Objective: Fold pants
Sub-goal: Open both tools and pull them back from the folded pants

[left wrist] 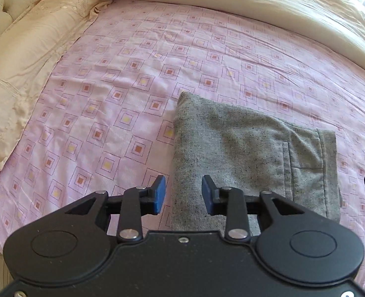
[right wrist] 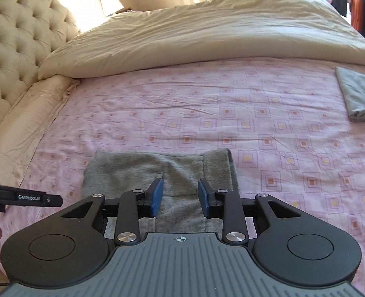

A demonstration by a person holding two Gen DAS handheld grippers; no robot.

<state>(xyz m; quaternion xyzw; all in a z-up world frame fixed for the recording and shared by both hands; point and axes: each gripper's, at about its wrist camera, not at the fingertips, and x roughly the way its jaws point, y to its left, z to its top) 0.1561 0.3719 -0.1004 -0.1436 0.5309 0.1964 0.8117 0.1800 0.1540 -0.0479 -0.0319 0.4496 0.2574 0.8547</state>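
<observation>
**Folded pants down, both jaws released — risks from here**

- Grey flecked knit pants [left wrist: 244, 153], folded into a compact rectangle, lie on the pink square-patterned bedsheet [left wrist: 108, 86] near the bed's near edge. Pocket seam faces up.
- Left gripper [left wrist: 183, 194]: jaws parted, nothing between the blue pads; it hangs over the bundle's left edge.
- Right gripper [right wrist: 180, 198]: jaws parted, empty, above the bundle's middle.
- Second folded grey cloth [right wrist: 360, 96] lies well apart, to the right by the cream quilt [right wrist: 207, 29].

Risks, as judged:
- Far left corner of the bundle looks puffed; the soft knit may spring open if left unpressed.
- A pad dragging low on withdrawal could catch the top layer and peel it back.
- Regrasping only one layer would pull the fold apart.
- Sheet is wrinkled and slack; a push could shift the whole bundle.
</observation>
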